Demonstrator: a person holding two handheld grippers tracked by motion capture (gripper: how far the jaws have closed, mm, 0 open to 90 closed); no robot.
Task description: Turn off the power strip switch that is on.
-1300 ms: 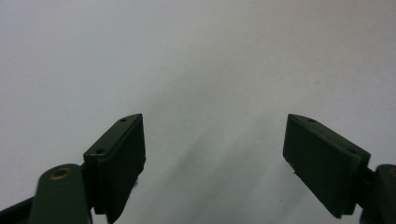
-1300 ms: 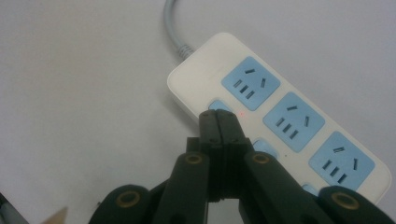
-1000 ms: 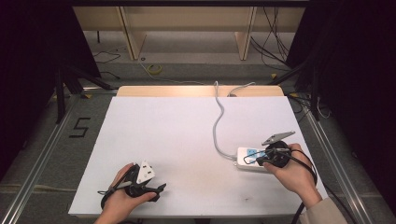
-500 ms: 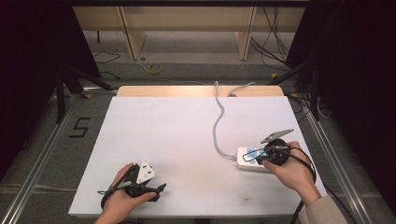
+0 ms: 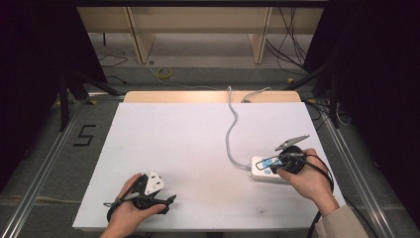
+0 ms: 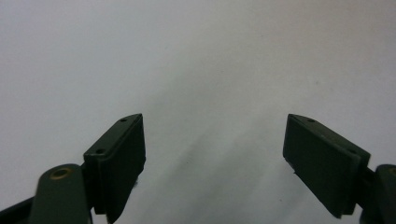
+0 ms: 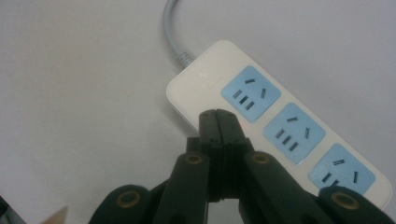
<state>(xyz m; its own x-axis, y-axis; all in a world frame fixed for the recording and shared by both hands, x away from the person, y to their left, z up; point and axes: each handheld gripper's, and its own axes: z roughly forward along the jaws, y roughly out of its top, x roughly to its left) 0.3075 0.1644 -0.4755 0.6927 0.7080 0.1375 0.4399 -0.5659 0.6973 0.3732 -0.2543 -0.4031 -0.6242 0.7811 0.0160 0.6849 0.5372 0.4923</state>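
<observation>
A white power strip (image 7: 261,116) with three blue sockets lies flat at the table's right front (image 5: 261,171). Its grey cable (image 5: 230,133) snakes back over the table's far edge and joins the strip's end (image 7: 173,32). My right gripper (image 7: 218,115) is shut with nothing between its jaws, and its tips sit at the strip's near long edge beside the first socket (image 5: 270,162). My left gripper (image 5: 159,196) rests near the front left, a pale three-cornered plate on top of it. Its jaws stand wide open (image 6: 215,154) over bare white table.
The white table top (image 5: 188,144) has a strip of wood along its far edge (image 5: 208,96). Beyond it are wooden shelf legs and loose cables on the floor. Metal rails run along both sides of the table, with dark curtains outside them.
</observation>
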